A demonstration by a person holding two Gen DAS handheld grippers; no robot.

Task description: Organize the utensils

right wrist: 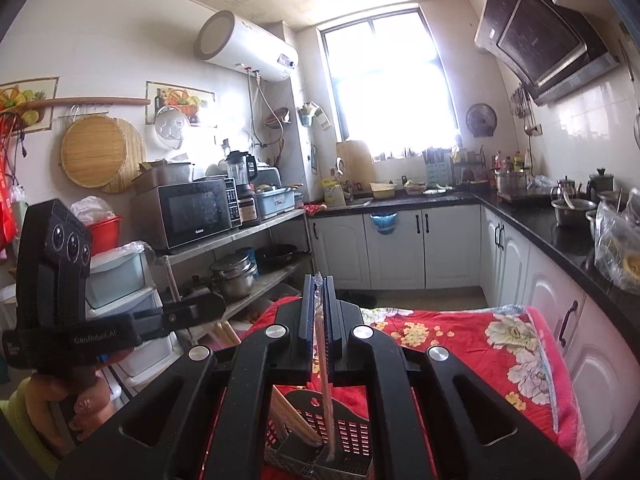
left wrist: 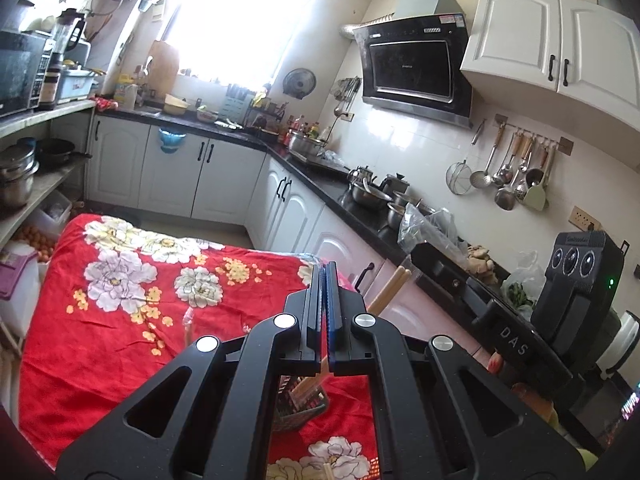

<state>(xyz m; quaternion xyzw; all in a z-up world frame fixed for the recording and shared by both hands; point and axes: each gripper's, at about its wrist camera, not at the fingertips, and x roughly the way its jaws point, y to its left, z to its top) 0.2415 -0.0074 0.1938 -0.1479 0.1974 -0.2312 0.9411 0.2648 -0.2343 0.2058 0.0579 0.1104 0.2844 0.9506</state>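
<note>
My right gripper (right wrist: 319, 292) is shut on a thin pinkish stick in a clear wrapper (right wrist: 320, 332). The stick hangs down with its lower end inside a dark slotted utensil basket (right wrist: 352, 436). Wooden chopsticks (right wrist: 294, 416) lean in the same basket. My left gripper (left wrist: 324, 276) is shut with nothing seen between its pads. It hovers over the basket (left wrist: 292, 416), and the leaning chopsticks (left wrist: 390, 288) pass beneath it. Each gripper shows in the other's view: the left one (right wrist: 212, 307) at the left, the right one (left wrist: 428, 264) at the right.
The basket stands on a table under a red flowered cloth (left wrist: 120, 340). Another clear-wrapped piece (left wrist: 187, 324) lies on the cloth. A black counter with pots (left wrist: 372, 196) runs along the right. A shelf with a microwave (right wrist: 196, 212) and pans stands at the left.
</note>
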